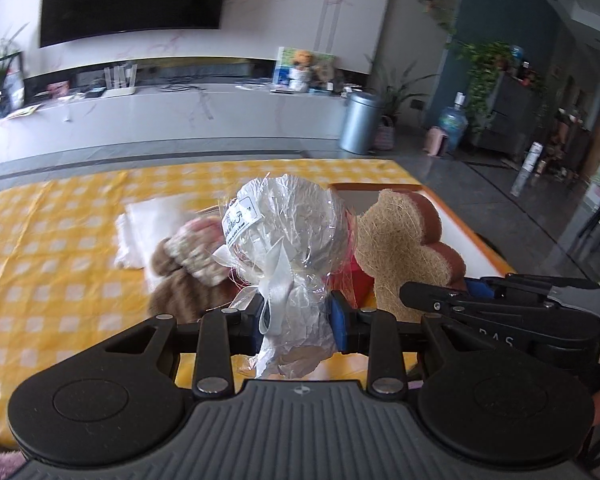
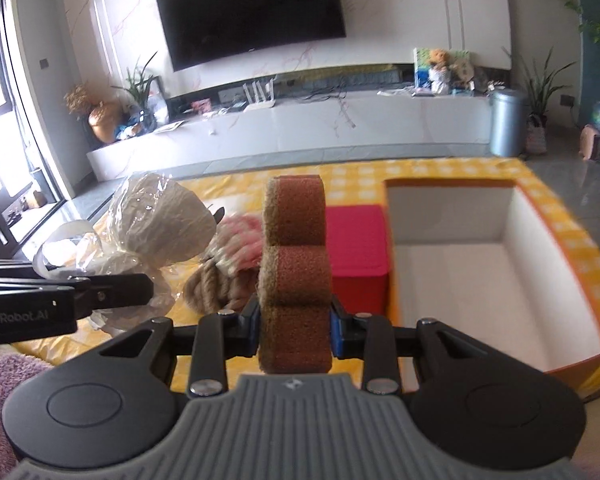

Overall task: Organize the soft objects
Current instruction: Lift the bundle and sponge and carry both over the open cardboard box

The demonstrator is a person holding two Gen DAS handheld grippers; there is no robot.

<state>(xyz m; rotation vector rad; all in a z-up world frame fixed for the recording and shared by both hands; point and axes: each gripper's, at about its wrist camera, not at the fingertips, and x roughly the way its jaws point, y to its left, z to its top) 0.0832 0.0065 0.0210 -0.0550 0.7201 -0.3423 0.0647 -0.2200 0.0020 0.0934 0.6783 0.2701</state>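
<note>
**Both grippers carrying soft items toward the box**

The left gripper (image 1: 296, 316) is pinching a cellophane-wrapped bundle (image 1: 286, 220) at frame centre; the right gripper (image 2: 296, 320) is clamping a brown sponge (image 2: 296, 264). Next (judged): lowering both into the white-lined box (image 2: 548, 264), lower right.

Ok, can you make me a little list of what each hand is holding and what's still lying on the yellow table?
left gripper: shut on the cellophane-wrapped ball, at its ribbon-tied neck
right gripper: shut on the brown sponge, held upright
table: yellow checked cloth
on the table: brown and pink knitted things, a red box
white box: open, nothing visible inside, right of the red box
</note>
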